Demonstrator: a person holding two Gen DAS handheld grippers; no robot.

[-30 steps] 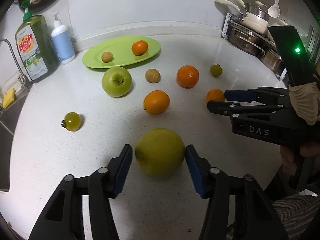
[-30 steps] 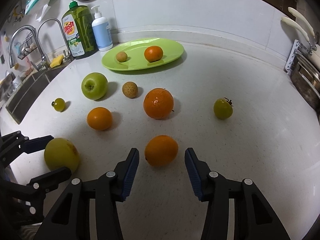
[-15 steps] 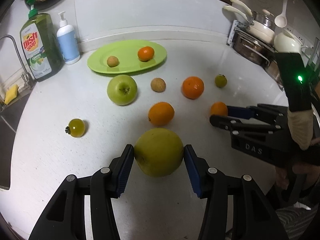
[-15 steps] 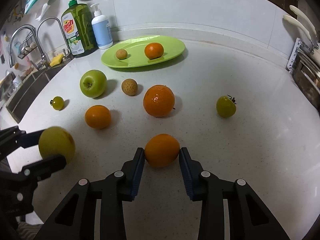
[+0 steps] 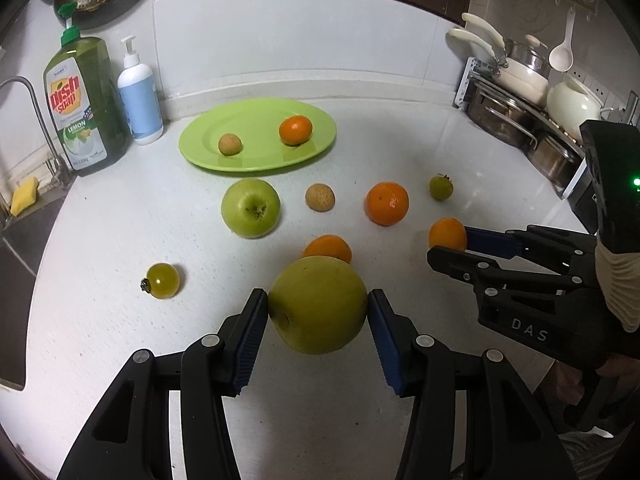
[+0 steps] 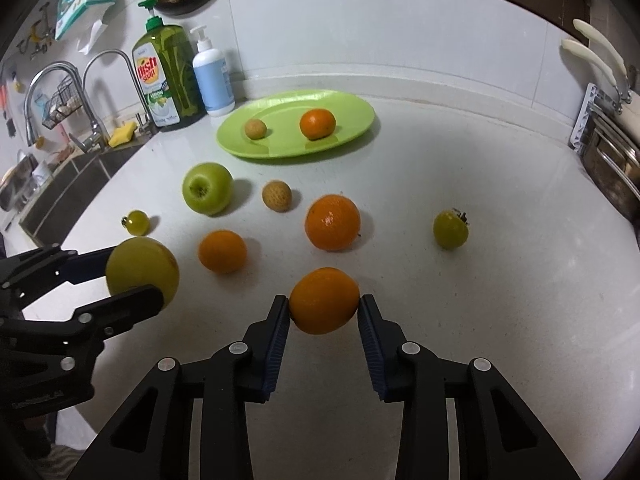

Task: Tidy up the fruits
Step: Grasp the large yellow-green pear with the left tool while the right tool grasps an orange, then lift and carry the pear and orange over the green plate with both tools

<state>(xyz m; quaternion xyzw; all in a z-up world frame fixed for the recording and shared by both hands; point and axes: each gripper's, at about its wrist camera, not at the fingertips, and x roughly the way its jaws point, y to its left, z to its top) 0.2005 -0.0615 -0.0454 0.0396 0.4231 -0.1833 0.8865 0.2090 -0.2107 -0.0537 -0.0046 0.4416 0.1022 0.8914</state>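
I am gripping a yellow-green fruit (image 5: 318, 304) between the pads of my left gripper (image 5: 318, 310), at the near edge of the counter (image 5: 400, 152). My right gripper (image 6: 324, 312) is clamping a small orange (image 6: 324, 300), to the right of it. The green plate (image 6: 356, 120) is sitting at the far side, holding a tangerine (image 6: 317, 123) and a small brown fruit (image 6: 255, 128).
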